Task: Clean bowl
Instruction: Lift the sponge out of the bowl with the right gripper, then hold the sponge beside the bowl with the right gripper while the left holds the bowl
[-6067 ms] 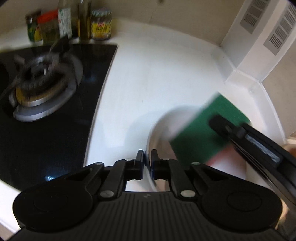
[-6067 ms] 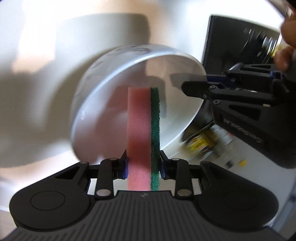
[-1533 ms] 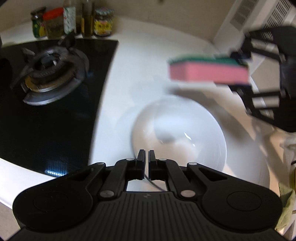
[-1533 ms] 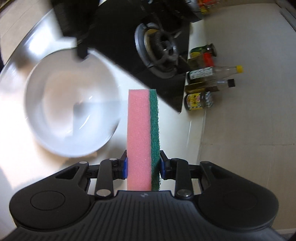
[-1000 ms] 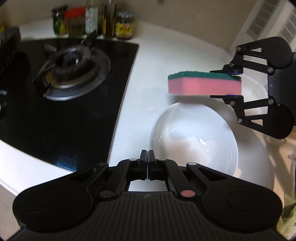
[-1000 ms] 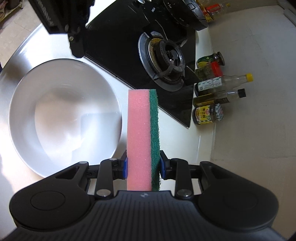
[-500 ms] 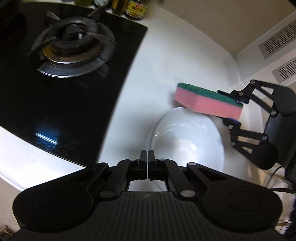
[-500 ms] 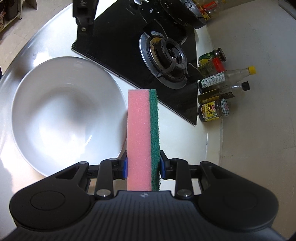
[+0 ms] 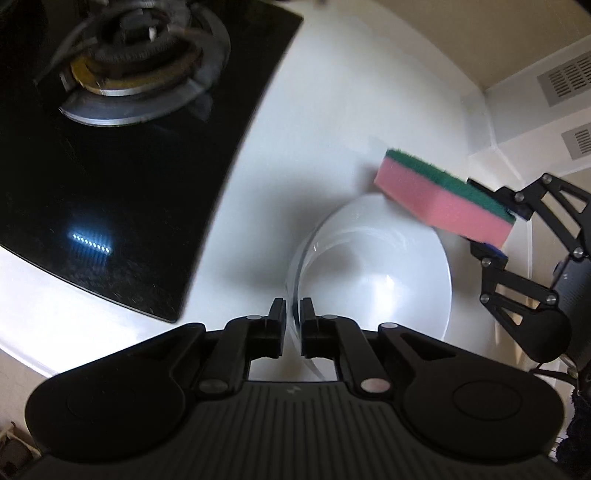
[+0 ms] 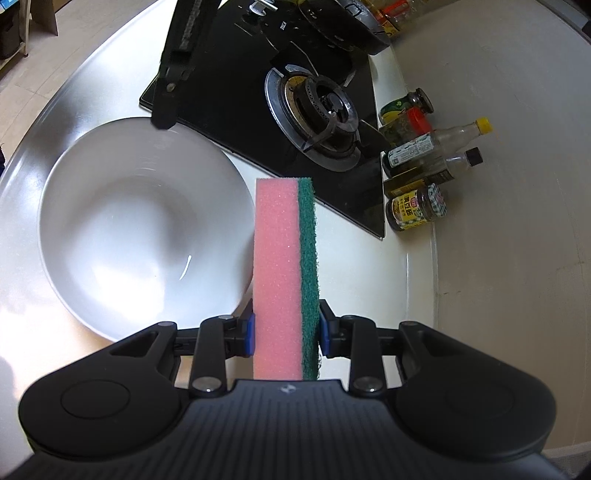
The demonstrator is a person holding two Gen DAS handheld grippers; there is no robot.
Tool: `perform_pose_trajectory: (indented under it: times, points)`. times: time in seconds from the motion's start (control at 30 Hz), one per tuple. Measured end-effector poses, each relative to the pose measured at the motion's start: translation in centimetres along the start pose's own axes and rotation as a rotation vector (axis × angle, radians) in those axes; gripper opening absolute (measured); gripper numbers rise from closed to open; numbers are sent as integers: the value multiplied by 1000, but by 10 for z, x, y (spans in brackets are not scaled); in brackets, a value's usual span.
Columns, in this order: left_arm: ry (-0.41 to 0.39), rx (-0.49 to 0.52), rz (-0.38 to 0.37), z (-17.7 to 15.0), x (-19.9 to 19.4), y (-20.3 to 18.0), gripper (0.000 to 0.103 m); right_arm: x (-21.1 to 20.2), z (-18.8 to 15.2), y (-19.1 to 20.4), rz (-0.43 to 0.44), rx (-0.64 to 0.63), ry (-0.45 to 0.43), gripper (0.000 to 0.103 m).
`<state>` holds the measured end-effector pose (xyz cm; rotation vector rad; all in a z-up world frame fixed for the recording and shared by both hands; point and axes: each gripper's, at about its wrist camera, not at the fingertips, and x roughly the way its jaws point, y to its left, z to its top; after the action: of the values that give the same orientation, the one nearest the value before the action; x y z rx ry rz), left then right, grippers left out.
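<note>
A white bowl (image 9: 388, 280) (image 10: 140, 229) sits on the white counter (image 9: 317, 122) beside the black hob. My left gripper (image 9: 293, 317) has its fingers either side of the bowl's near rim, shut on it with the thin edge between the pads; the right wrist view shows it (image 10: 164, 118) at the bowl's far edge. My right gripper (image 10: 286, 332) (image 9: 504, 232) is shut on a pink sponge (image 10: 284, 258) (image 9: 443, 199) with a green scouring side. The sponge hangs just above the bowl's rim on the side toward the wall.
A gas burner (image 9: 140, 55) (image 10: 317, 110) sits in the black glass hob (image 9: 110, 184). Several sauce bottles and jars (image 10: 417, 177) line the wall behind it, and a dark pan (image 10: 343, 26) stands farther along. A vented wall corner (image 9: 565, 77) rises behind the bowl.
My left gripper, shut on nothing half a second ago, has come down and now holds the bowl's rim between its fingers. The sponge has dropped closer to the bowl.
</note>
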<state>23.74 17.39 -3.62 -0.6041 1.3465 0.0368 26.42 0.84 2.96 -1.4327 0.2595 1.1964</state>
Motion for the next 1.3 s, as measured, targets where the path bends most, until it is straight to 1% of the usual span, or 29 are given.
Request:
perform_pose_trajectory:
  times: [0.07, 0.2, 0.3, 0.37, 0.47, 0.5, 0.67, 0.77, 0.87, 0.93, 1.07, 1.2, 1.3]
  points:
    - [12, 19, 19, 0, 6, -3, 11, 0, 0, 1, -2, 4, 0, 27]
    - [-7, 75, 67, -5, 8, -13, 10, 0, 0, 2, 8, -12, 6, 27]
    - [-55, 123, 110, -12, 7, -23, 9, 1, 3, -2, 26, -61, 18, 27]
    - [-96, 162, 127, -16, 8, -27, 8, 5, 11, -11, 60, -101, 22, 27]
    - [-126, 211, 143, -18, 9, -32, 7, 14, 22, -25, 113, -160, 24, 27]
    - [-138, 236, 149, -18, 10, -34, 6, 18, 26, -29, 136, -183, 28, 27]
    - [-188, 329, 165, -18, 15, -44, 3, 51, 57, -50, 385, -335, 43, 27]
    - [-216, 350, 176, -19, 16, -46, 3, 74, 66, -56, 512, -406, 109, 27]
    - [-253, 361, 191, -21, 17, -48, 3, 83, 62, -56, 589, -425, 143, 27]
    - [-270, 369, 199, -22, 19, -49, 4, 84, 53, -60, 616, -378, 139, 27]
    - [-309, 388, 223, -25, 22, -57, 8, 81, 31, -69, 619, -224, 150, 27]
    - [-333, 394, 234, -26, 25, -61, 10, 70, -8, -69, 579, 32, 152, 27]
    - [-344, 394, 243, -27, 26, -63, 12, 55, -40, -57, 527, 216, 158, 27]
